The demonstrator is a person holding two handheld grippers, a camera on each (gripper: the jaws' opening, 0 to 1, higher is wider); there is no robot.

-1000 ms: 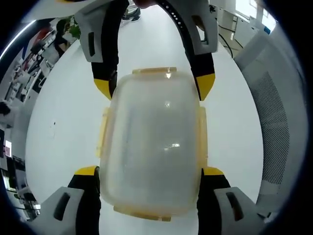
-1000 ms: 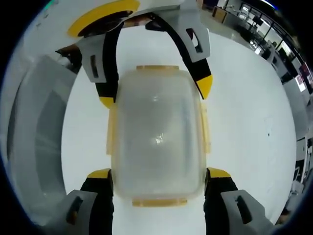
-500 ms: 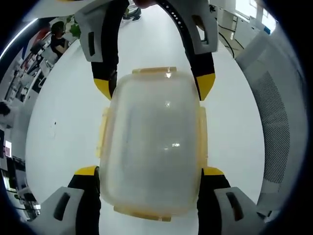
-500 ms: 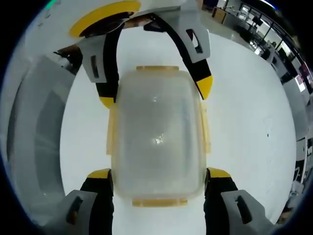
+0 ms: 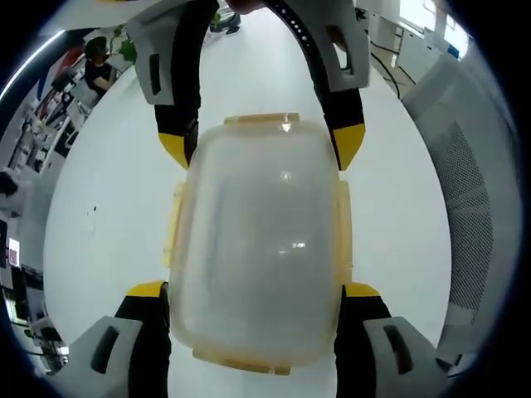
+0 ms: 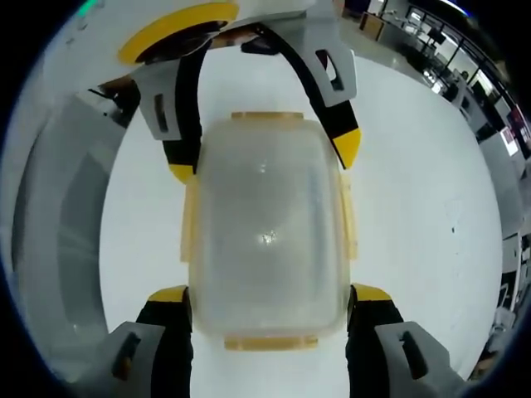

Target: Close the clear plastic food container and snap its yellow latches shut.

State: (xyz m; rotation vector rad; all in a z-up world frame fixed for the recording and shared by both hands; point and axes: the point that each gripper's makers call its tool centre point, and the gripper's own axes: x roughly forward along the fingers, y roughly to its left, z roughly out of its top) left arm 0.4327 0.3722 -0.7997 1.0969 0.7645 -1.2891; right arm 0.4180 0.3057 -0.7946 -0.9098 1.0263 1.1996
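- In the left gripper view our left gripper has its fingers spread wide, one at each long side of the container near its closest end; whether they press the walls we cannot tell.
- In the right gripper view our right gripper stands the same way at the opposite end, fingers released wide and flanking the container.
- The container sits on the white surface between the two grippers, lid on and lying flat.
- Yellow latches run along both long sides, with one at each short end; whether any has clicked home is too blurred to tell.
- Beyond it, each view shows the other gripper's yellow-tipped fingers straddling the far end.
- A pale mesh-sided bin stands beside the container, on its far side.
- We judge the step is pressing the latches. To do it well, we should keep one gripper steadying the box, bring the other's fingers in squarely on a pair of opposite latches, and squeeze evenly so the lid does not skew.
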